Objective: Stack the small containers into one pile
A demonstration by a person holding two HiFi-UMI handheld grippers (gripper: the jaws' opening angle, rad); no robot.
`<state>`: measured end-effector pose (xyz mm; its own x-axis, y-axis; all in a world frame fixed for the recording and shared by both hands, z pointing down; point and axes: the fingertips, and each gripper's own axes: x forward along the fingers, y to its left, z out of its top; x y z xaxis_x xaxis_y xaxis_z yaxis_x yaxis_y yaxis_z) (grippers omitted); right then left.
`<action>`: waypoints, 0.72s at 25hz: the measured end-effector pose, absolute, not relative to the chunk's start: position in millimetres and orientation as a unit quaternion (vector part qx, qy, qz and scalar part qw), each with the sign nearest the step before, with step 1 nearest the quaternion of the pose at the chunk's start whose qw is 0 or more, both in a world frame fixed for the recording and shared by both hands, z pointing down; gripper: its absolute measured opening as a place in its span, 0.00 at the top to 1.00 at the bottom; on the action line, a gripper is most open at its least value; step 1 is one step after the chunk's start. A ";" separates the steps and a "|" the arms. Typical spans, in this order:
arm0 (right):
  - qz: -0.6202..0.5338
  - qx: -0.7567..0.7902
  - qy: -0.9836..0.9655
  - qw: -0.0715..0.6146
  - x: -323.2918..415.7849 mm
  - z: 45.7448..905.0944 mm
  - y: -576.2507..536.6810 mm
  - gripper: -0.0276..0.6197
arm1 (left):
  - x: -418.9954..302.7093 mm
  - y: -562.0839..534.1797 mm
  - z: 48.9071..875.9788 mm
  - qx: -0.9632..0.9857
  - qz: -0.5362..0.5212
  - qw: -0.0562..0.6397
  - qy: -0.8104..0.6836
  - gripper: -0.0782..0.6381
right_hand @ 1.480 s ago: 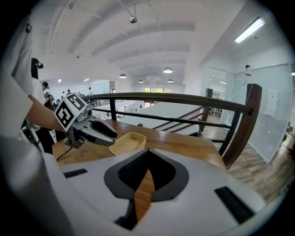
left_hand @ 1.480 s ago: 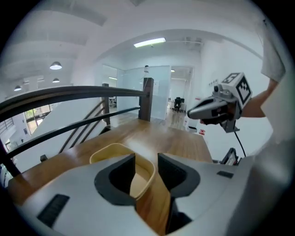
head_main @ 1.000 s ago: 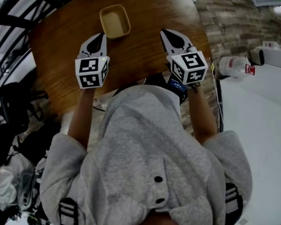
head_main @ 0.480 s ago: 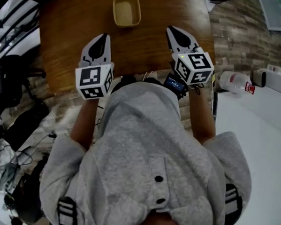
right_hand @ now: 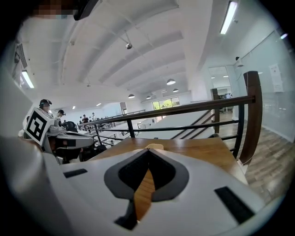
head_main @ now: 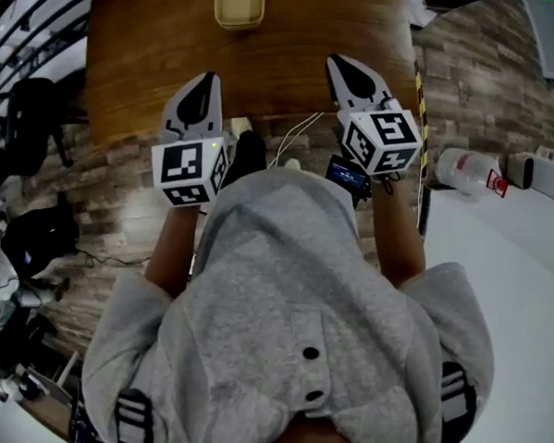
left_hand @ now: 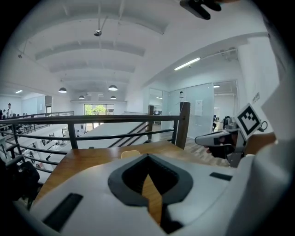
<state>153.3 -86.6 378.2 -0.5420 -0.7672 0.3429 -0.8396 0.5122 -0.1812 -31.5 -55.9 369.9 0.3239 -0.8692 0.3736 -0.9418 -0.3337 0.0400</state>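
Note:
A small tan container [head_main: 238, 3] stands alone at the far end of the wooden table [head_main: 295, 59]; whether it is one piece or a nested pile I cannot tell. It shows just past the jaw tips in the left gripper view [left_hand: 130, 153] and the right gripper view [right_hand: 154, 147]. My left gripper [head_main: 205, 81] hangs over the table's near edge, shut and empty. My right gripper [head_main: 344, 68] is level with it on the right, also shut with nothing held. Both point toward the container from well short of it.
A black railing [left_hand: 110, 120] runs behind the table's far side. White cables [head_main: 295, 138] hang at the near edge between the grippers. A plastic bottle [head_main: 467, 168] lies by a white surface at the right. A black chair [head_main: 28, 120] stands at the left.
The table and container have slid toward the top of the head view. Both grippers have drawn back from mid-table to its near edge, staying shut.

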 end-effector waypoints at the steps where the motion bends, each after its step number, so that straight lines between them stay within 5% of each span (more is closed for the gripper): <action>1: 0.165 0.464 -0.864 0.106 156.7 376.3 -78.9 0.93 | -26.6 -47.8 367.8 0.802 0.141 0.128 -0.566 0.87; 18: 0.112 0.473 -0.870 0.081 169.4 341.5 12.9 0.93 | -16.7 46.4 348.6 0.787 0.118 0.097 -0.597 0.87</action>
<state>169.4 12.9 341.5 -0.5393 -0.8050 0.2475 -0.8414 0.5271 -0.1189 -16.7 46.4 348.6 0.2584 -0.9176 0.3021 -0.9635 -0.2675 0.0115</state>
